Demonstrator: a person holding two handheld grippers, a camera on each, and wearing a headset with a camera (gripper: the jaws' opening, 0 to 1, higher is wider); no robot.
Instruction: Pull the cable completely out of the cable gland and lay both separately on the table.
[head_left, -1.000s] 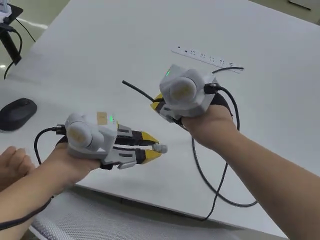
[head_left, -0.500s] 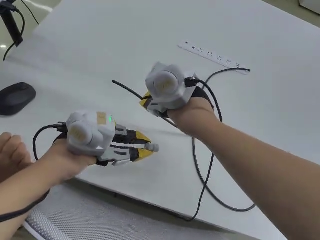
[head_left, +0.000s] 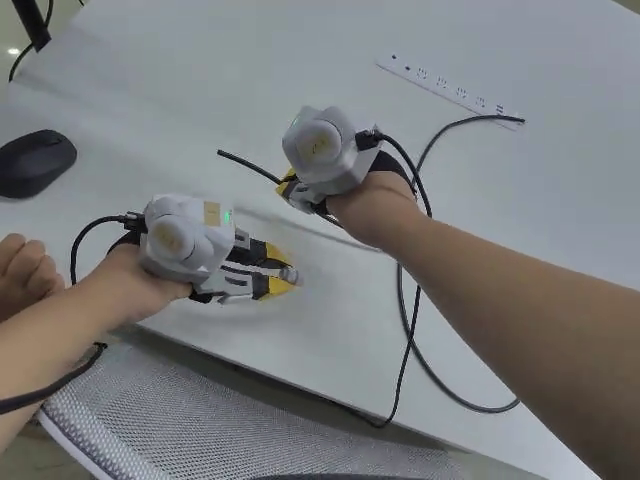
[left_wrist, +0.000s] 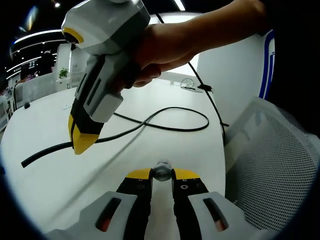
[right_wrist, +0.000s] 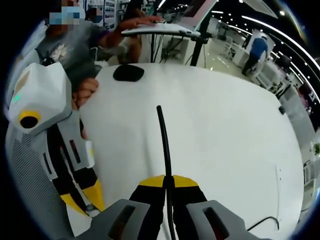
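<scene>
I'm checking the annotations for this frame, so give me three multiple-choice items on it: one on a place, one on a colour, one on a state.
1. Where is the cable gland? A between the tips of the left tool; B between the tips of the right tool; C threaded on the cable.
2. What colour is the cable? A white; B black; C red.
3. The right tool is: A open; B shut on the cable; C shut on the cable gland.
Answers: 1 A, the left gripper view shows it pinched at the tips. 2 B, it is black along its whole length. 3 B, the cable passes between its closed jaws.
</scene>
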